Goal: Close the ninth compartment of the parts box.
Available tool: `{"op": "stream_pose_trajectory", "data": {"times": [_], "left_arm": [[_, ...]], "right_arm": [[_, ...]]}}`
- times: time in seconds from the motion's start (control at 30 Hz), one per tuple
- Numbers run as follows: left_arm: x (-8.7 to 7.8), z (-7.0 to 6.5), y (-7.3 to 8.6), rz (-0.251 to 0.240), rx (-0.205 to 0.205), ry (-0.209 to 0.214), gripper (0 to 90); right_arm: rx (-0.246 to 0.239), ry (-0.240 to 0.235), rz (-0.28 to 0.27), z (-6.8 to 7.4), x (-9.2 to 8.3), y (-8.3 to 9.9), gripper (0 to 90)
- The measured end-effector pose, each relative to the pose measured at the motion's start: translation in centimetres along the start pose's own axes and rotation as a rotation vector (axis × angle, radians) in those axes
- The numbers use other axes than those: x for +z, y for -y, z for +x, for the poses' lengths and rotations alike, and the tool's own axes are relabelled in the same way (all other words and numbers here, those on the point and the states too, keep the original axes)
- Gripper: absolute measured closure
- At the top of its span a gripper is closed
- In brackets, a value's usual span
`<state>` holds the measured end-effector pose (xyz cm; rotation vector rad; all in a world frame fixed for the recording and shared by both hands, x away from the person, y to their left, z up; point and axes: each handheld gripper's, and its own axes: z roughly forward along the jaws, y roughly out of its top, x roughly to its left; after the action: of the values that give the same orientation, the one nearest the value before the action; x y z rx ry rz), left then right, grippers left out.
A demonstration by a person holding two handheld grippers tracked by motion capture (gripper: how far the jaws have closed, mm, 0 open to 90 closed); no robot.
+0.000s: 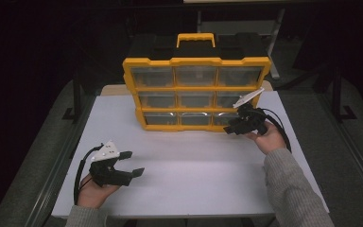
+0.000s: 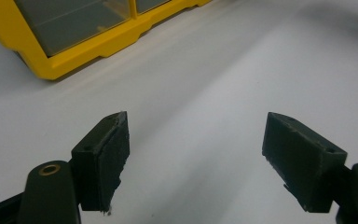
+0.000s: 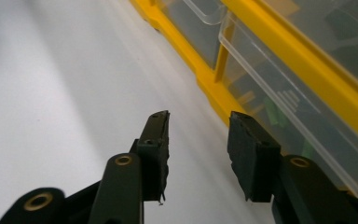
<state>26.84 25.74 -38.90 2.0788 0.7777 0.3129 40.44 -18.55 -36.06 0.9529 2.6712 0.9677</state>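
Observation:
A yellow organizer case [image 1: 196, 88] with clear drawers stands upright at the back of the white table [image 1: 189, 165]. My right gripper [image 1: 230, 128] is at the case's bottom right corner, next to the lowest right drawer [image 1: 224, 119]. In the right gripper view its jaws [image 3: 198, 116] stand apart with nothing between them, and a clear drawer [image 3: 279, 93] juts slightly from the yellow frame [image 3: 213, 93] just to their right. My left gripper [image 1: 133, 162] rests near the front left of the table, open and holding nothing [image 2: 196, 121]. The case's lower corner [image 2: 74, 51] lies ahead of it.
The case has a yellow carry handle [image 1: 196, 38] on top and black bins behind it. Dark floor and metal table legs surround the table. White tabletop stretches between the two grippers.

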Motion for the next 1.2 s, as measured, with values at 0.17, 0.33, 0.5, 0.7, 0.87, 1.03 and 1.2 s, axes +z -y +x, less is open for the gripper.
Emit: {"op": "stream_pose_trajectory", "data": {"times": [0.17, 0.33, 0.5, 0.7, 0.87, 1.03, 1.2], "left_arm": [[0.1, 0.2, 0.1, 0.006, 0.0, -0.008, 22.2], [0.2, 0.1, 0.1, 0.006, 0.0, -0.012, 22.2], [0.3, 0.2, 0.3, 0.008, -0.007, -0.011, 22.3], [0.4, 0.1, 0.3, 0.005, 0.0, -0.009, 22.3], [0.3, 0.2, 0.4, 0.015, 0.001, -0.011, 22.3], [0.3, 0.2, 0.4, 0.011, 0.0, -0.012, 22.4], [0.4, 0.3, 0.5, 0.016, 0.0, -0.012, 22.3]], "right_arm": [[0.022, -0.007, -0.01, 0.4, -0.4, 0.6, 46.4], [0.038, -0.011, -0.029, 0.7, -0.6, 1.3, 40.9], [0.053, -0.011, -0.041, 1.1, -0.8, 2.1, 34.8], [0.056, -0.032, -0.06, 1.7, -1.1, 3.0, 31.9], [0.052, -0.038, -0.075, 2.0, -1.2, 3.5, 29.2], [0.06, -0.038, -0.087, 2.5, -1.5, 4.1, 27.4], [0.057, -0.039, -0.095, 2.6, -1.6, 4.7, 24.8]]}}
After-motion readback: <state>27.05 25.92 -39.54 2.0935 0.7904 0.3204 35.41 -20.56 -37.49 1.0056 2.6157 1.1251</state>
